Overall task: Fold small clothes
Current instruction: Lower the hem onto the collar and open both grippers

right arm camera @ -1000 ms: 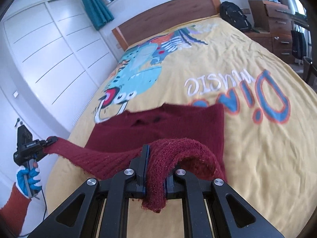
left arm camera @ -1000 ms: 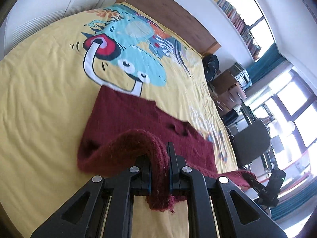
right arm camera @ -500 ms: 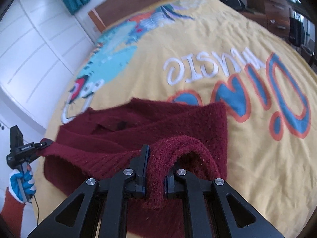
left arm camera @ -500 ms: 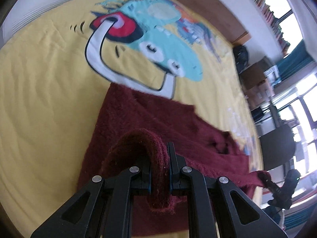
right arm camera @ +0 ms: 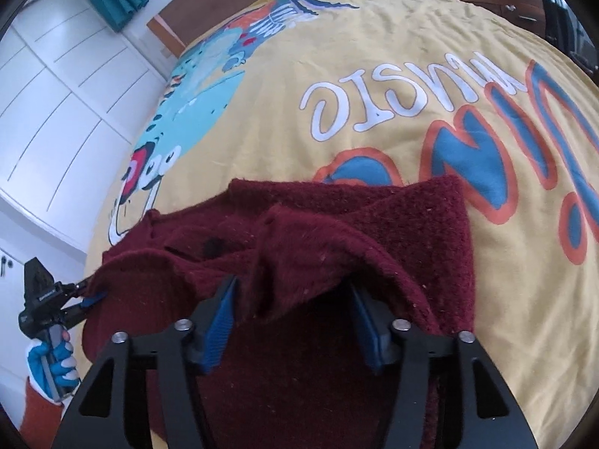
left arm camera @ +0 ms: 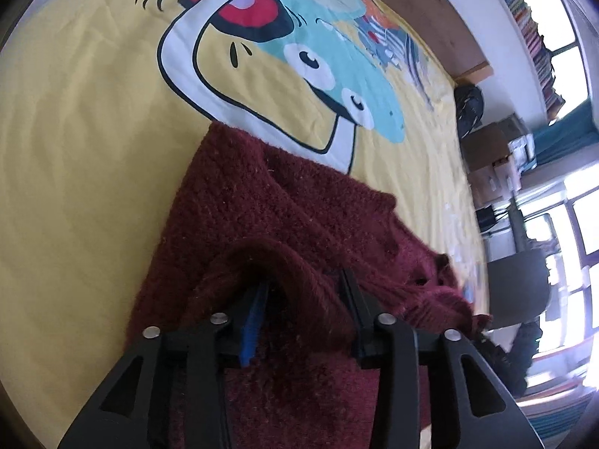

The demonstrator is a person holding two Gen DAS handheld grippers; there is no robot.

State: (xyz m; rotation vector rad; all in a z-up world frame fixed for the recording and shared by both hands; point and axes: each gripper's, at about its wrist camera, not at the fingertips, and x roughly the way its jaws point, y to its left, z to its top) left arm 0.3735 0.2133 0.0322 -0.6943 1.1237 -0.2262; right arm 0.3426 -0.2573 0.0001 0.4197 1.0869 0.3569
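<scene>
A burgundy knitted sweater (left arm camera: 262,217) lies doubled over on the yellow bedspread (left arm camera: 75,149). My left gripper (left arm camera: 305,299) is low over its near left corner. Its jaws are opening, and a loose fold of the hem sags between them, clear of the blue pad (left arm camera: 252,321). My right gripper (right arm camera: 292,299) is over the sweater (right arm camera: 411,232) at the near right corner. Its jaws are opening too, and the knit droops between the blue pads (right arm camera: 219,318) without being pinched. In the right wrist view the left gripper (right arm camera: 80,293) shows at the sweater's far edge, held by a blue-gloved hand (right arm camera: 52,359).
The bedspread carries a turquoise dinosaur print (left arm camera: 337,56) and large lettering (right arm camera: 393,97). A wooden headboard (left arm camera: 430,11) closes the far end. White wardrobe doors (right arm camera: 56,112) stand on one side; a black bag (left arm camera: 468,108), drawers (left arm camera: 490,149) and a dark chair (left arm camera: 520,284) on the other.
Both grippers came down and forward with the hem, laying it over the sweater's upper part. Both pairs of jaws, shut on the knit before, have parted and the fabric hangs loose.
</scene>
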